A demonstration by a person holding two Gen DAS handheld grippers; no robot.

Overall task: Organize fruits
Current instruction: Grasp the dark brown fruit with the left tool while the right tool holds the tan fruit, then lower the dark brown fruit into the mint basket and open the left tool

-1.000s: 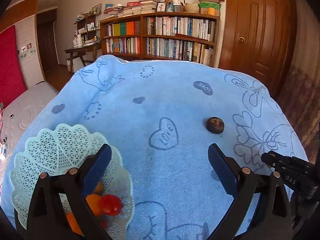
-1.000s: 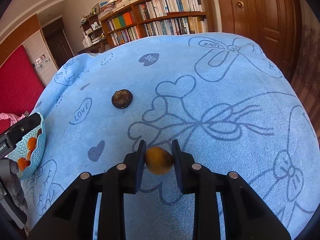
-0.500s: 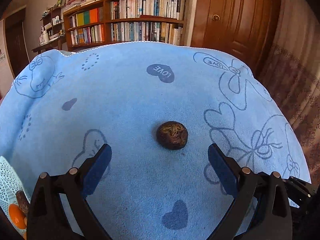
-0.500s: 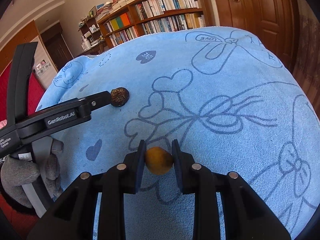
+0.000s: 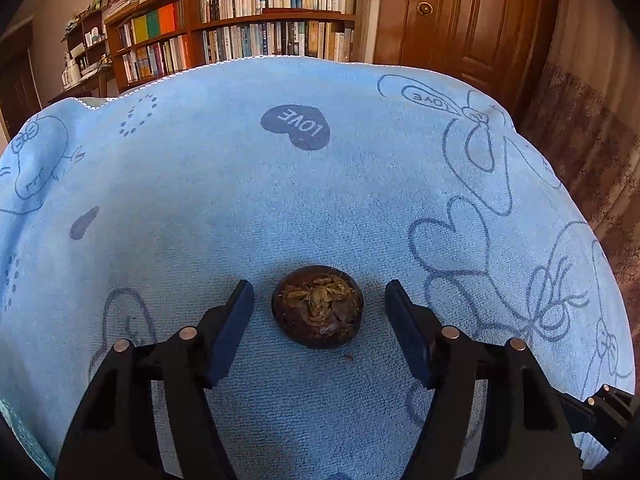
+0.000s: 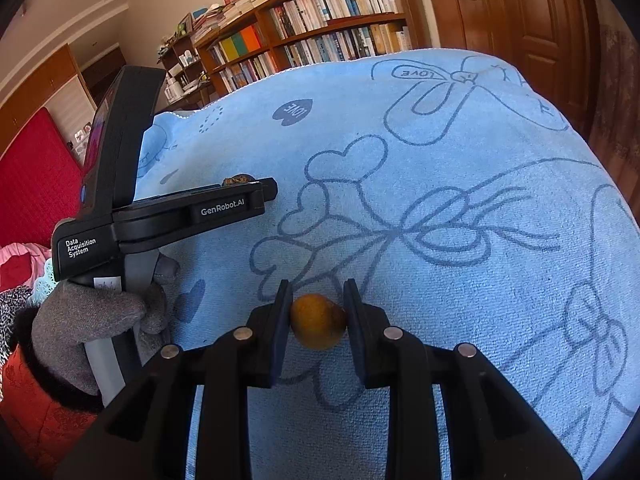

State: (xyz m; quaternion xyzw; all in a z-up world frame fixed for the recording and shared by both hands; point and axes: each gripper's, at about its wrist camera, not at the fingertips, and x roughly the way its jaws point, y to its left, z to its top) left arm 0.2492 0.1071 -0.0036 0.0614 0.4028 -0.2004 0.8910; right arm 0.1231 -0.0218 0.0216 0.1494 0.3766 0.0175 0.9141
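Observation:
A dark brown round fruit (image 5: 317, 311) lies on the blue towel (image 5: 280, 200). My left gripper (image 5: 320, 304) is open around it, one finger on each side, with gaps to both pads. In the right wrist view only the fruit's top edge (image 6: 236, 179) shows behind the left gripper's finger (image 6: 192, 216). My right gripper (image 6: 317, 312) is shut on a small orange-yellow fruit (image 6: 318, 321), held just above the towel (image 6: 440, 200). A grey-gloved hand (image 6: 92, 316) holds the left gripper's handle.
A pale green lattice basket rim (image 6: 42, 286) peeks out at the far left behind the gloved hand. The towel's far edge drops off toward a bookshelf (image 5: 248, 28) and a wooden door (image 5: 460, 20). The right edge falls away to a patterned curtain (image 5: 592, 152).
My left gripper has swung away from the basket, moved forward to the dark fruit, and its fingers have narrowed around it. The right gripper has held still with the orange fruit.

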